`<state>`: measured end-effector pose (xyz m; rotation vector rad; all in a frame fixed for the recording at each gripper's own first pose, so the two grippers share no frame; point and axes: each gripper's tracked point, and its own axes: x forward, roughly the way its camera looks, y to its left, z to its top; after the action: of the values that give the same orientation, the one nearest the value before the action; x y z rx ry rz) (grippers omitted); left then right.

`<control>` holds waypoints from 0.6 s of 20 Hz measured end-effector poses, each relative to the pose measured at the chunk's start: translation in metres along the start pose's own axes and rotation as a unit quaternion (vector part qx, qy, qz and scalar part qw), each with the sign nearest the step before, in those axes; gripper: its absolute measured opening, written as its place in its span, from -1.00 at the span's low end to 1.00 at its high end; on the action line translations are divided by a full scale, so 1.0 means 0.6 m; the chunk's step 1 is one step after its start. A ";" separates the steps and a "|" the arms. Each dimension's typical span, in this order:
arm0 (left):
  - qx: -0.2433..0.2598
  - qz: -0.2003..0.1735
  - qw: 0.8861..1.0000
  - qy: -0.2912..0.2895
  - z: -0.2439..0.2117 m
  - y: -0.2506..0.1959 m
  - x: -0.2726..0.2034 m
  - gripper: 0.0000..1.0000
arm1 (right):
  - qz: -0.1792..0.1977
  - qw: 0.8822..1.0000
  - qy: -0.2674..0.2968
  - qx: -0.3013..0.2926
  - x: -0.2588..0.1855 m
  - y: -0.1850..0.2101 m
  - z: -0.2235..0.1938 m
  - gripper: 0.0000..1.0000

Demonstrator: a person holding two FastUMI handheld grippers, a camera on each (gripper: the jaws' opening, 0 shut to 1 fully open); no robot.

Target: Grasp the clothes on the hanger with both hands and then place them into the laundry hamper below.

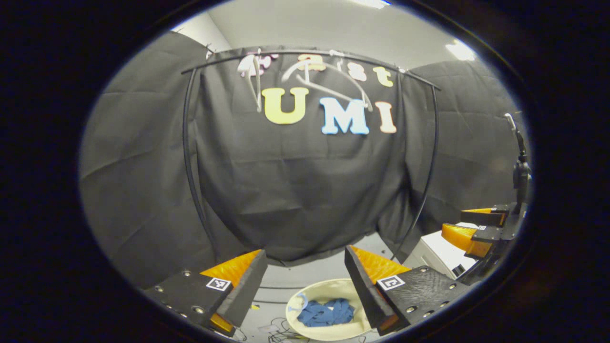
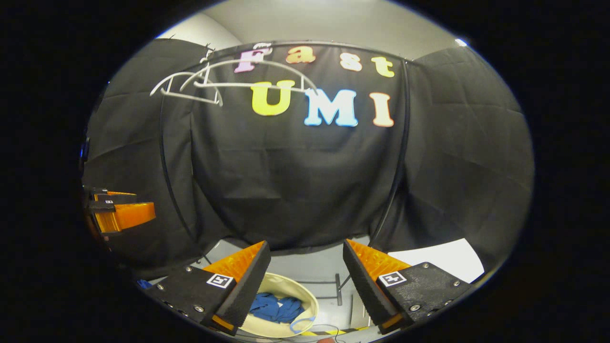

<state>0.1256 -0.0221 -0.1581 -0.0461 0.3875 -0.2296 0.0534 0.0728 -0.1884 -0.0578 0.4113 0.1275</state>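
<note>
The fingers of the left gripper [image 1: 305,271] and the right gripper [image 2: 306,264] are spread wide, holding nothing. Below them the blue clothes [image 1: 326,313] lie crumpled in the cream laundry hamper [image 1: 296,317]. Farther up, white hangers [image 2: 205,85] hang bare on the black rail [image 1: 310,53].

Black cloth walls [image 1: 295,190], black curved rack frame [image 1: 188,157], grey floor [image 2: 314,267], white ceiling [image 1: 310,24], ceiling lights [image 1: 460,50]
</note>
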 end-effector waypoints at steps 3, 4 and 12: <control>-0.017 0.007 0.999 -0.040 0.069 -0.006 -0.042 0.88 | -0.011 0.999 -0.044 0.005 -0.044 -0.032 0.059 0.87; -0.016 0.009 0.998 -0.057 0.100 -0.011 -0.060 0.89 | -0.015 0.998 -0.059 0.007 -0.062 -0.044 0.082 0.87; 0.002 0.020 0.991 -0.135 0.202 -0.043 -0.199 0.87 | -0.030 0.989 -0.143 0.003 -0.190 -0.097 0.177 0.86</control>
<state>0.0588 -0.0197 0.0001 -0.0644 0.1181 -0.1822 -0.0001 0.0109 -0.0437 -0.0450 0.1229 0.0735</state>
